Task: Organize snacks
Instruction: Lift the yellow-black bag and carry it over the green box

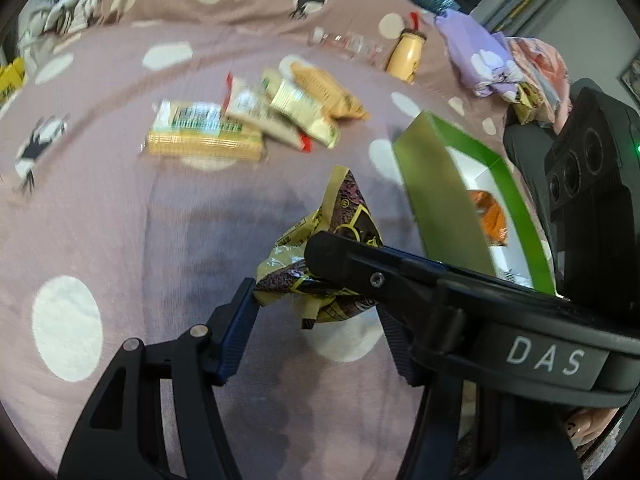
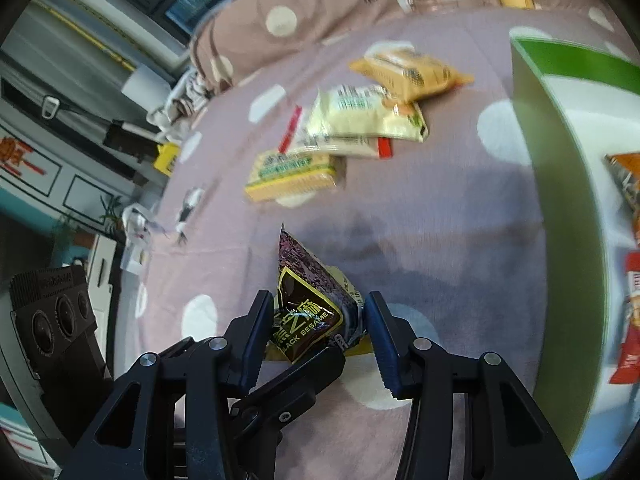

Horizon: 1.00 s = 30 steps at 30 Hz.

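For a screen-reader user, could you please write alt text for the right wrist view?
The right gripper pinches a black sesame snack packet above a pink polka-dot bedspread. Four more snack packets lie ahead, and a green-and-white box holding snacks stands at right.

Here's the black sesame packet [image 2: 308, 304], glossy crinkled foil film throwing bright glints off its creases. The right claw [image 2: 320, 336] is matt black plastic, its pads [image 2: 256, 340] finely ribbed, small silvery metal pins shining at the joints. Same matt black plastic on the left claw [image 1: 316, 320]. Underneath, the bedspread [image 1: 120, 240] reads as soft, matt cloth, faintly napped. The box [image 2: 560, 240] looks like smooth card, green walls with a slight sheen. Toward the bed's far edge, the biscuit pack [image 1: 204, 136] wears clear shiny plastic wrap, and the bottle [image 1: 404, 56] is smooth and pale.
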Motion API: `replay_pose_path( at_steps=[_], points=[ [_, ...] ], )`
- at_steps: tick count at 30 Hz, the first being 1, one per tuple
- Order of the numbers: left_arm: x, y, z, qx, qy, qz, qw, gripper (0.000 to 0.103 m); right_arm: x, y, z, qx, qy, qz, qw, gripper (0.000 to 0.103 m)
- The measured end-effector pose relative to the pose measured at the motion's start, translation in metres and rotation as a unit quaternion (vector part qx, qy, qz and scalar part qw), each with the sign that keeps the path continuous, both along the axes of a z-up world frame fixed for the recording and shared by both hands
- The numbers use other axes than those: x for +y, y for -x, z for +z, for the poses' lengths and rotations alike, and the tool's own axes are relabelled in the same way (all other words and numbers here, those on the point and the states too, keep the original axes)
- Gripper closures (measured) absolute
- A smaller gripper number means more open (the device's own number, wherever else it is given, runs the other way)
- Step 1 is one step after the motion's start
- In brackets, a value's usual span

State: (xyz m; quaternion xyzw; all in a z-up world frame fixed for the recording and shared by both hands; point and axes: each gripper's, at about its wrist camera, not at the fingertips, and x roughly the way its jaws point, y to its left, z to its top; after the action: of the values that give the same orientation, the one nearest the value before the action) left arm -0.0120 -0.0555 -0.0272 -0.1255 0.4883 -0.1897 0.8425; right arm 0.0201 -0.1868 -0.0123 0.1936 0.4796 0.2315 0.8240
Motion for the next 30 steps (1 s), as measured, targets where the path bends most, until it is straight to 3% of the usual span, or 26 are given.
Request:
replay_pose_path(
  at_steps=[16,30],
  points=[
    [-0.037,0.015,0.063,-0.095,-0.007,-0.040,0.9946,0.044,-0.044,0.038,0.071,-0.098,-0.015,-0.053,0.994,0.052],
    [-0.096,0.008,0.083,-0.126,-0.009,-0.104,0.9865,0.045,-0.109,0.051,0.087,-0.125,-0.029,-0.127,0.984,0.052]
  ],
)
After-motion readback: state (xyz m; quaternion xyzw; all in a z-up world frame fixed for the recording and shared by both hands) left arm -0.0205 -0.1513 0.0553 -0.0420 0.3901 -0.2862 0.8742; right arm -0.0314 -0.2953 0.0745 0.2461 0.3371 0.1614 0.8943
